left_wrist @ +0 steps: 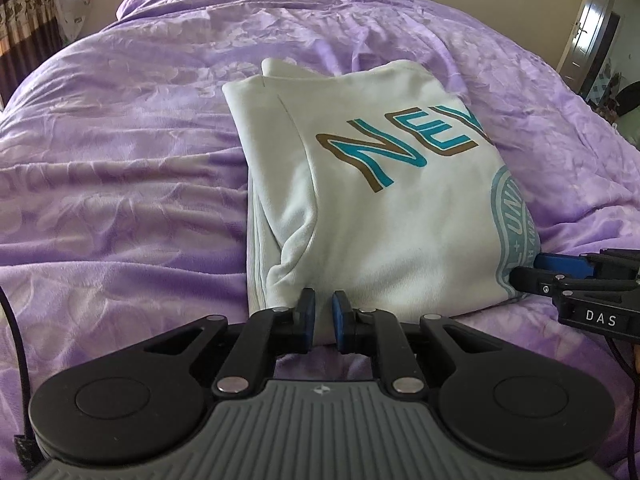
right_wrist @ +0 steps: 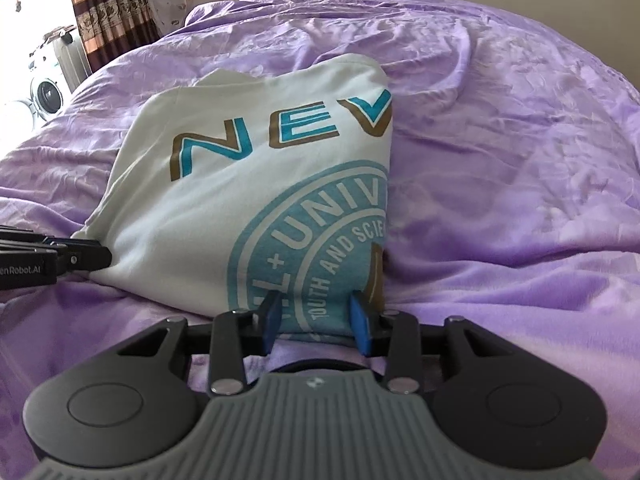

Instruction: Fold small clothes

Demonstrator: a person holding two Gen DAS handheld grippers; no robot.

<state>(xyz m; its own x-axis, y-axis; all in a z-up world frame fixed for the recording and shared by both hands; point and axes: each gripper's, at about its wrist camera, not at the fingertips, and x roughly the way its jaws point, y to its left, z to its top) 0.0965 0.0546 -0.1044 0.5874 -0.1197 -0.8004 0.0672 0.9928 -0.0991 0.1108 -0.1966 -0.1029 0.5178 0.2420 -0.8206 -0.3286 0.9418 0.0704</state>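
A white T-shirt [left_wrist: 380,220] with teal and brown "NEV" lettering and a round teal emblem lies folded into a narrow stack on the purple bedspread [left_wrist: 120,160]. My left gripper [left_wrist: 323,312] is shut on the near left hem, the pads close together with cloth pinched between them. In the right wrist view the T-shirt [right_wrist: 240,200] fills the middle. There my right gripper [right_wrist: 316,320] is shut on the thicker near right corner, over the emblem. Each gripper also shows from the side in the other view: the right gripper [left_wrist: 528,272] and the left gripper [right_wrist: 106,258].
The rumpled bedspread [right_wrist: 520,200] spreads out on all sides of the shirt. A striped curtain [right_wrist: 108,8] and a washing machine [right_wrist: 48,96] stand beyond the bed's far left. A door [left_wrist: 592,40] is at the far right. A dark cable [left_wrist: 20,360] trails at the left.
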